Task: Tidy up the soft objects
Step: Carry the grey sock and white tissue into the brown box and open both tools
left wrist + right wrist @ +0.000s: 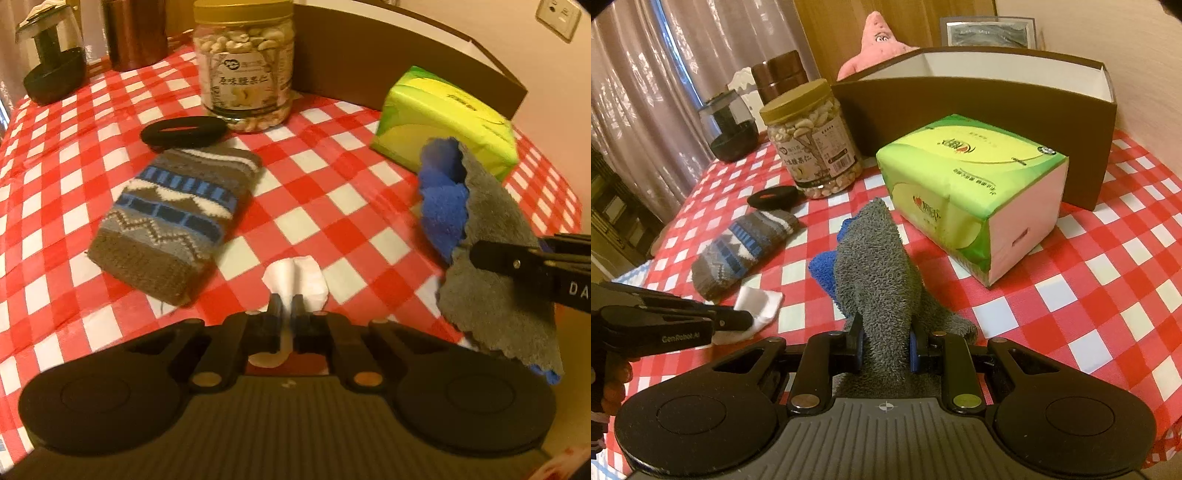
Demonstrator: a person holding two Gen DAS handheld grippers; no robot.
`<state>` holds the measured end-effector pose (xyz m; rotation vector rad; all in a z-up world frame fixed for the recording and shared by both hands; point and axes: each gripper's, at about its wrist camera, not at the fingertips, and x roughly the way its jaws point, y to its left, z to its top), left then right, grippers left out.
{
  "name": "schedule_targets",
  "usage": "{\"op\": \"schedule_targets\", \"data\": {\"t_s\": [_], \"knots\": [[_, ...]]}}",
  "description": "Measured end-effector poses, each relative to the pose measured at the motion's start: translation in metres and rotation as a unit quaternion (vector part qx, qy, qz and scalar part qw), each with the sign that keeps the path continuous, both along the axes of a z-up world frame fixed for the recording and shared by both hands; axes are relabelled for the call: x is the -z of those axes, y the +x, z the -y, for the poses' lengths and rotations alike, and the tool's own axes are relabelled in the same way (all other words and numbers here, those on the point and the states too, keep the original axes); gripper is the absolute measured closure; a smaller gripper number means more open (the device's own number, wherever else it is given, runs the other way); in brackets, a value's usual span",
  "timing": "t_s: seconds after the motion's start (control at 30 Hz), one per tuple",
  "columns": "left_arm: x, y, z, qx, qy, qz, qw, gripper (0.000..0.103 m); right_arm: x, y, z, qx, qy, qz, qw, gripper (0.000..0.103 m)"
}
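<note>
gripping white cloth (295, 275), right gripper (886, 343) clamping grey towel (875, 266)

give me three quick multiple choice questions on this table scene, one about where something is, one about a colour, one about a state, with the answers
1. Where does the black hair band lie?
A. in front of the nut jar, beside the patterned sock
B. inside the brown box
C. on top of the tissue pack

2. What colours is the cloth in the right gripper?
A. pink and white
B. grey and blue
C. green and yellow

3. What is the state of the left gripper?
A. wide open, nothing in it
B. shut on a white cloth
C. shut on the jar's lid

Answers: 1 A, the band sits on the checked tablecloth by the jar's base; 2 B, grey fleece with blue backing; 3 B, its fingers pinch the white piece.
</note>
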<state>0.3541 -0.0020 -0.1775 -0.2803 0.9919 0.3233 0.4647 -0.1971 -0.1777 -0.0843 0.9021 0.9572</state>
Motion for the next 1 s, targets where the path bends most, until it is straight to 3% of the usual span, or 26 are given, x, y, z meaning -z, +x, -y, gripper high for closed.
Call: {"op": "schedule_targets", "data": {"t_s": [0.47, 0.73, 1.0], "knots": [[-0.068, 0.006, 0.013, 0.049, 0.026, 0.071, 0.996, 0.099, -0.041, 0.017, 0.053, 0.037, 0.037, -0.004, 0.999, 0.081], [-0.101, 0.05, 0.014, 0.085, 0.048, 0.115, 0.9885, 0.099, -0.076, 0.054, 0.098, 0.088, 0.037, 0.027, 0.995, 0.081], [-0.129, 0.109, 0.005, 0.104, 0.074, 0.156, 0.9795, 0.099, -0.114, 0.103, 0.106, 0.118, 0.065, 0.071, 0.988, 0.081]]}}
